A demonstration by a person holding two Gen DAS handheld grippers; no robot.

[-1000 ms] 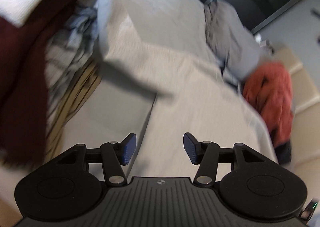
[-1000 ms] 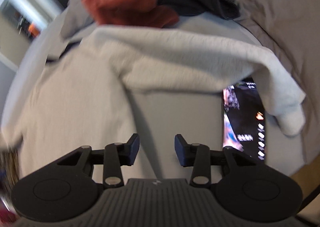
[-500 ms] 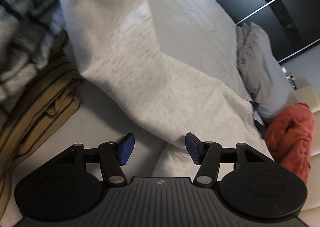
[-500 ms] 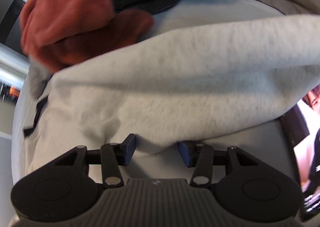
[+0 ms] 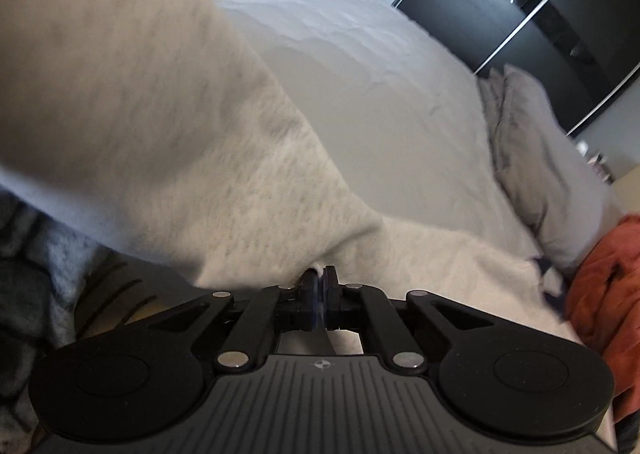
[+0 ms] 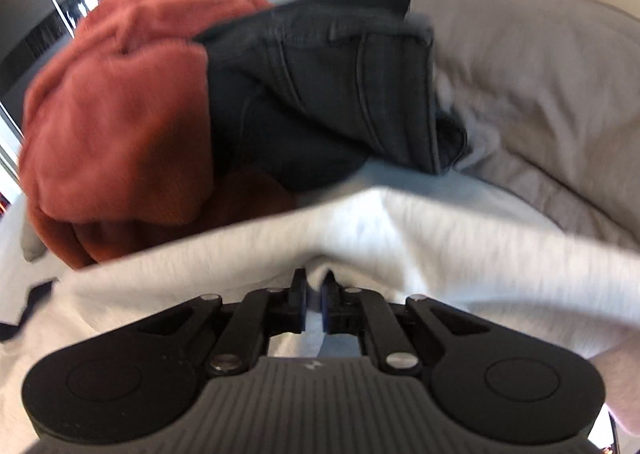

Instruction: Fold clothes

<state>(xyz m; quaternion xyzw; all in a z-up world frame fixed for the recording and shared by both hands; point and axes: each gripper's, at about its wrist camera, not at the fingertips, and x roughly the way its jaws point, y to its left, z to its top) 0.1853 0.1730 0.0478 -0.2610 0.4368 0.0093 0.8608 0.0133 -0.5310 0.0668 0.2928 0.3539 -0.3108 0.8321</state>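
A pale grey fleecy sweatshirt (image 5: 200, 158) lies spread on the bed, one part rising up at the left of the left wrist view. My left gripper (image 5: 319, 274) is shut on a small pinch of its edge. In the right wrist view the same sweatshirt (image 6: 400, 238) runs across the frame. My right gripper (image 6: 314, 280) has its jaws closing, with a fold of that fabric pinched between the blue pads.
A rust-red garment (image 6: 120, 102) and dark jeans (image 6: 320, 94) are heaped just beyond the sweatshirt, with a grey pillow (image 6: 540, 94) to the right. The left wrist view shows the pale bed sheet (image 5: 360, 74), a dark wardrobe (image 5: 540, 14) and more clothes (image 5: 36, 254) at the left.
Both grippers came down onto the sweatshirt's edge and went from open to closed on its fabric. The phone seen earlier at the right is out of view.
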